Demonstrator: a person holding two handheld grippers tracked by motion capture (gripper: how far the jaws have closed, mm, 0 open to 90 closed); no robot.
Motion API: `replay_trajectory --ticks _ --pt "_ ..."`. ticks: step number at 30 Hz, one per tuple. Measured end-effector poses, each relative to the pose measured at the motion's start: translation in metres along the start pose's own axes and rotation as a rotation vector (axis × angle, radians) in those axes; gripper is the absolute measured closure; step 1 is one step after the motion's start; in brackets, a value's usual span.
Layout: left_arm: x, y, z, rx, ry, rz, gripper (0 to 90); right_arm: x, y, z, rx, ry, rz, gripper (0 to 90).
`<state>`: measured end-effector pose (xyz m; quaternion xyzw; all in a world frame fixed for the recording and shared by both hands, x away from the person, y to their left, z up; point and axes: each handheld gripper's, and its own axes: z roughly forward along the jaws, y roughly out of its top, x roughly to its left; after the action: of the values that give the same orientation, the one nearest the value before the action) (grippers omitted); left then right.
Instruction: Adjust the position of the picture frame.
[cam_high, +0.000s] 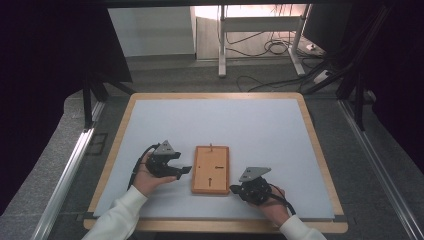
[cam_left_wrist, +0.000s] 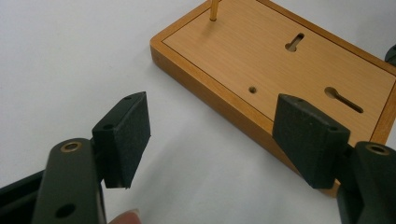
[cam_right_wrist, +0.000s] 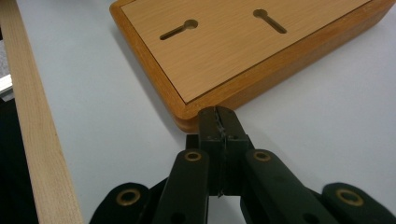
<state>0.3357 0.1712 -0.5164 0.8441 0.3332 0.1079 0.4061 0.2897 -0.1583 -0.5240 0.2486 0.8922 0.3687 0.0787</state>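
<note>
Right claw: lower middle of the right gripper view, jaws pressed together with nothing between them, the tip at or just short of the near corner of the wooden board; whether it touches cannot be told. In the high view this claw sits at the lower right of centre.
Left claw: bottom of the left gripper view, jaws spread wide and empty, the right pad just in front of the board's long edge. In the high view it lies left of centre.
Wooden board: middle of the high view, flat on the white tabletop, long side running away from the person, between the two claws.
Step in hand, as judged: steadying or shifting the board from both sides.
Doing it well: the closed right claw should push low on the corner so the board slides instead of tipping; the wide left claw could straddle the board's edge squarely before closing, both pads flat on wood, staying off the peg.
Brass peg: upright at the board's far end, top middle of the left gripper view.
Count, claws: two.
Count, boards: one.
Count, keyhole slots: two in the board's face.
Count, small round holes: one.
Count, pegs: one.
Count, monitor: one, upper right, beyond the tabletop.
</note>
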Motion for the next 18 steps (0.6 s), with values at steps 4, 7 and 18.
replay_trajectory --ticks 4,7,18 --pt "0.001 0.0 -0.001 -0.001 0.001 -0.001 28.2 0.001 -0.002 0.002 0.017 -0.003 -0.009 90.0" --pt "0.002 -0.001 -0.002 -0.006 0.003 -0.004 28.2 0.0 0.001 -0.004 -0.017 -0.008 -0.013 90.0" --pt "0.002 -0.001 -0.001 -0.002 0.009 0.0 28.2 -0.024 -0.012 -0.036 -0.082 -0.096 0.045 90.0"
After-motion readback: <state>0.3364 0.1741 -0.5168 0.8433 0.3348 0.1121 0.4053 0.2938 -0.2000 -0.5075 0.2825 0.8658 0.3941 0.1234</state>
